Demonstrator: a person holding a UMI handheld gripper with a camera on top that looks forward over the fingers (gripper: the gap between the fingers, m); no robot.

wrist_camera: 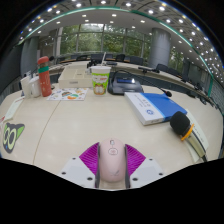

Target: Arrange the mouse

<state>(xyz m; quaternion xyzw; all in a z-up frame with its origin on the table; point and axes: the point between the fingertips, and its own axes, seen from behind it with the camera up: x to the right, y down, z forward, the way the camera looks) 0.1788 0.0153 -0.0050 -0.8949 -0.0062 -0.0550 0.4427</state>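
A pale pink computer mouse (112, 160) sits between my gripper's (112, 165) two fingers, its scroll wheel pointing ahead. Both magenta pads (90, 157) press against its sides, so the fingers are shut on it. The mouse appears held just above the light wooden table (80, 120). Its rear end is hidden below, between the fingers.
Ahead right lie a white-and-blue book (150, 106) and a black-and-yellow object (181, 126). Farther back stand a green-and-white cup (100, 80), a dark device (125, 84), a red bottle (44, 76) and papers (66, 94). A black mat with a green figure (10, 135) lies at left.
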